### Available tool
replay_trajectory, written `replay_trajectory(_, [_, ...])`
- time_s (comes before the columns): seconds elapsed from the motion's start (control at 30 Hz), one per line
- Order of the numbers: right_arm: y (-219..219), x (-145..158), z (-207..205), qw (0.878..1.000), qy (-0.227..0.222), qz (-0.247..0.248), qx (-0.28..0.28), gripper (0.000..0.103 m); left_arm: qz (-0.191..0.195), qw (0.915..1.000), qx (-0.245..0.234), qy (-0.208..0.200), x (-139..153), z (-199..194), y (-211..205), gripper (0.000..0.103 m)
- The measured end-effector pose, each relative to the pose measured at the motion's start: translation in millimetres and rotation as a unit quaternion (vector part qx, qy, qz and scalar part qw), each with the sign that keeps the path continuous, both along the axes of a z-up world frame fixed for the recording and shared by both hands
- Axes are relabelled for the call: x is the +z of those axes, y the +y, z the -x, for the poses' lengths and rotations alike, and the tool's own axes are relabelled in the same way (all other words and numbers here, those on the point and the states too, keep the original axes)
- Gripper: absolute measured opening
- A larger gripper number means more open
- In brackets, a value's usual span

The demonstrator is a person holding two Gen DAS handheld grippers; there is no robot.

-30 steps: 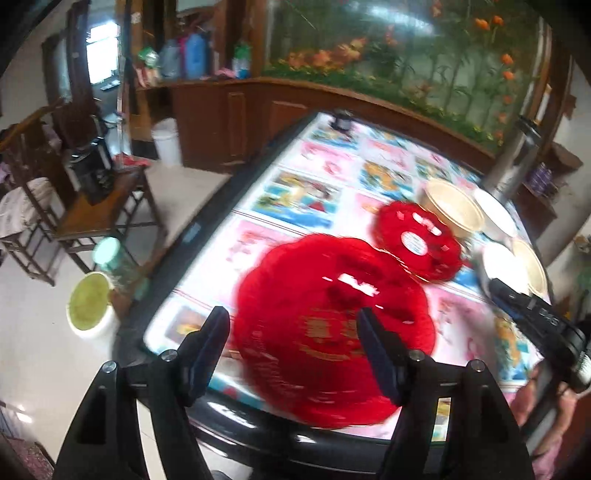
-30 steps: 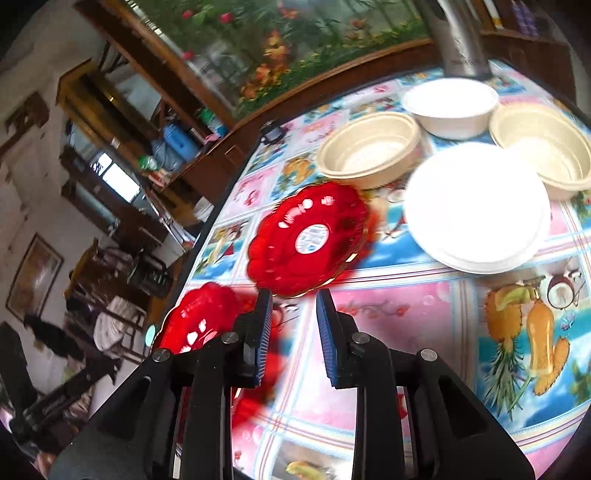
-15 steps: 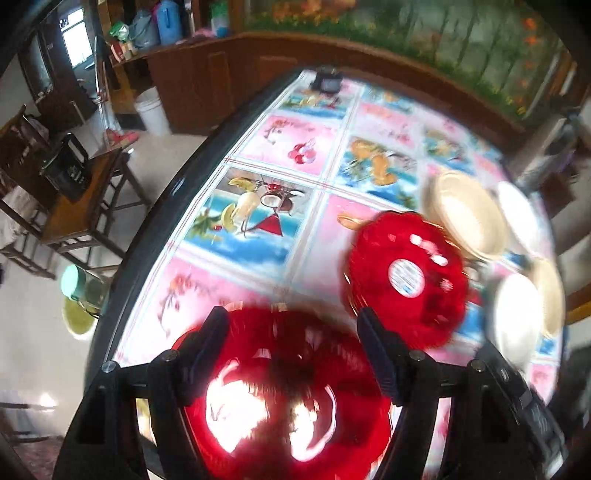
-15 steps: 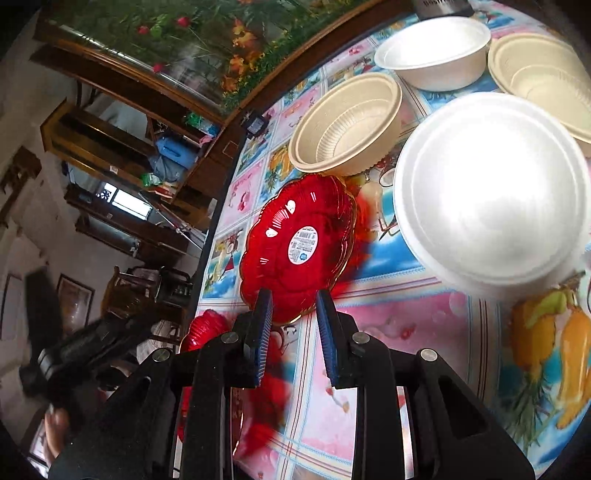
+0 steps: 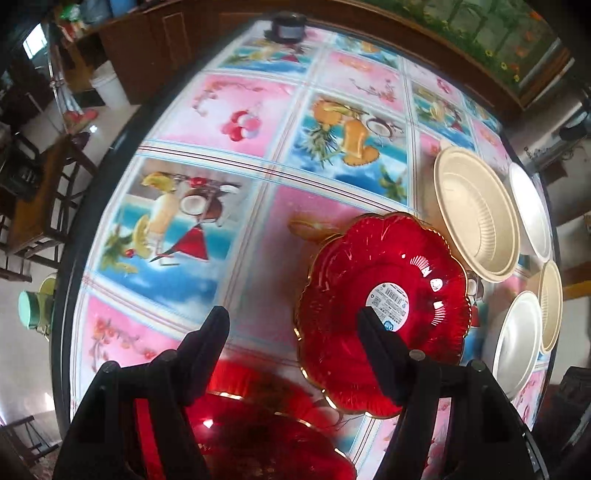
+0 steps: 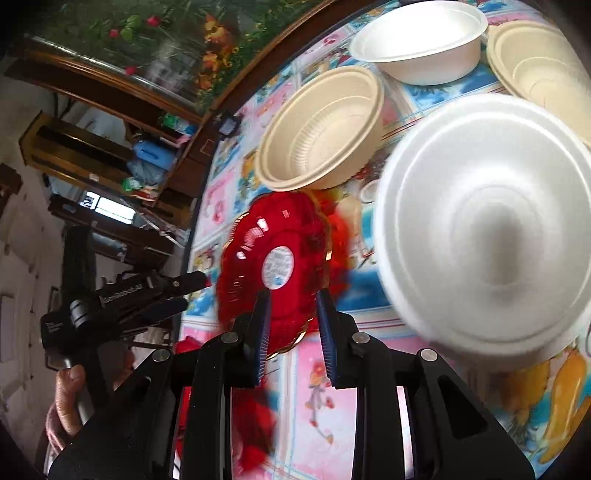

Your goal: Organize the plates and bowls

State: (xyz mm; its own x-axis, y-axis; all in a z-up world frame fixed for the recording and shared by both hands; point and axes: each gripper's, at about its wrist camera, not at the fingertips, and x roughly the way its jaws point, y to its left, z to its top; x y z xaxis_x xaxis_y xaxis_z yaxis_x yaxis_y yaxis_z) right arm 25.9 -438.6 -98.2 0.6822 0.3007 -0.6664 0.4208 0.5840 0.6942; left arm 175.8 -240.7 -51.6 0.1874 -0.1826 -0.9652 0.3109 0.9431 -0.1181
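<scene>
A red scalloped plate with a white sticker lies on the table; it also shows in the right wrist view. A second red plate lies at the near edge, under my open left gripper, whose fingers hover above the table. My right gripper is open by a narrow gap, empty, just in front of the sticker plate. A white foam plate lies to the right. A beige bowl, a white bowl and another beige bowl stand behind.
The table has a fruit-print cloth and a dark rim. A small black object sits at the far edge. Chairs and a white bucket stand on the floor at left. The left gripper and hand show in the right view.
The left gripper moved forward over the table, so the near red plate slid lower in its view. The right gripper moved closer to the sticker plate and the white plate.
</scene>
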Motion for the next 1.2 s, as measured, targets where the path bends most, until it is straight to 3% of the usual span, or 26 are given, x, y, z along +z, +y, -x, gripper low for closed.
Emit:
replay_trajectory(0.47, [-5, -20, -18, 1.0, 0.027, -0.012, -0.002, 0.025, 0.034, 0.9981, -0.031, 0.042, -24, -8, -16, 0.072])
replay_trajectory(0.83, [1, -18, -23, 0.999, 0.044, 0.002, -0.007, 0.025, 0.059, 0.997, -0.039, 0.03, -14, 1, -18, 0.069])
replay_trajectory(0.87, [1, -18, -24, 0.999, 0.048, 0.004, -0.008, 0.025, 0.062, 0.997, -0.037, 0.028, -13, 0, -17, 0.066])
replay_trajectory(0.97, [3, -19, -29, 0.998, 0.057, 0.008, -0.007, 0.025, 0.054, 0.9974, -0.042, 0.022, -13, -2, -21, 0.042])
replay_trajectory(1.07, [2, -21, -30, 0.998, 0.061, 0.003, -0.015, 0.025, 0.048, 0.9968, -0.047, 0.043, -22, -4, -24, 0.027])
replay_trajectory(1.2, [4, -20, -30, 0.998, 0.055, 0.012, -0.015, 0.025, 0.047, 0.9968, -0.04, 0.051, -29, -6, -22, 0.023])
